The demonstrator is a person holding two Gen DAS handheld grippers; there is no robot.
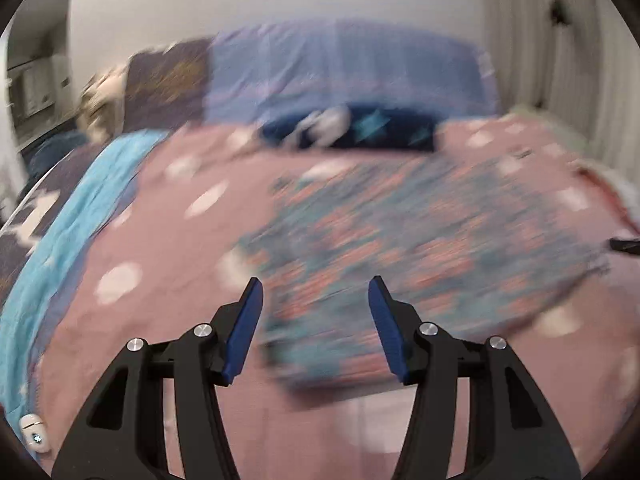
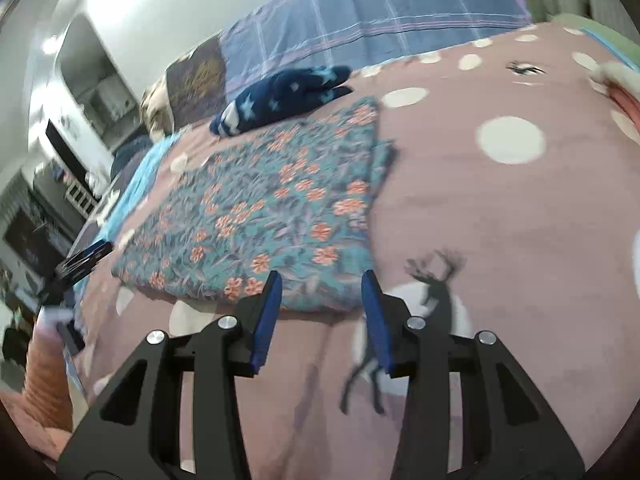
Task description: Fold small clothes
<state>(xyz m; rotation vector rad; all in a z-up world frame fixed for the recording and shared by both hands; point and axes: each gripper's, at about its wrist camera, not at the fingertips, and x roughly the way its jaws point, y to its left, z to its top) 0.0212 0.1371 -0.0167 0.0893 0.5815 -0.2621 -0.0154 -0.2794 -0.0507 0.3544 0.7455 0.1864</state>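
Facing your right tongs [image 2: 320,312], the teal cotton garment printed with orange flowers [image 2: 264,208] lay flat on the pink bedspread with white dots [image 2: 500,220], its near hem just ahead of the spread blue pads, which gripped nothing. You had the garment's near right corner almost between those pads, so the right hand looked the nearer one for a first pinch. Its long axis seemed to run from near left toward the far right, up the bed toward the blue checked pillow [image 2: 380,12].

Your left tongs [image 1: 316,320] were also spread and empty, hovering over the garment's [image 1: 400,240] near left edge; from that side the cloth stretched ahead and to the right. In the right wrist view, the left tool showed only as a dark tip at the garment's left edge.

You could make out little in the left view, which was badly smeared: the hem and any sleeves or openings were unreadable. A navy star-patterned cloth [image 2: 280,96] lay beyond the garment's far edge, touching or just beside it; you could not tell which. Whether the floral piece was already folded once was unclear, though its right edge looked doubled.
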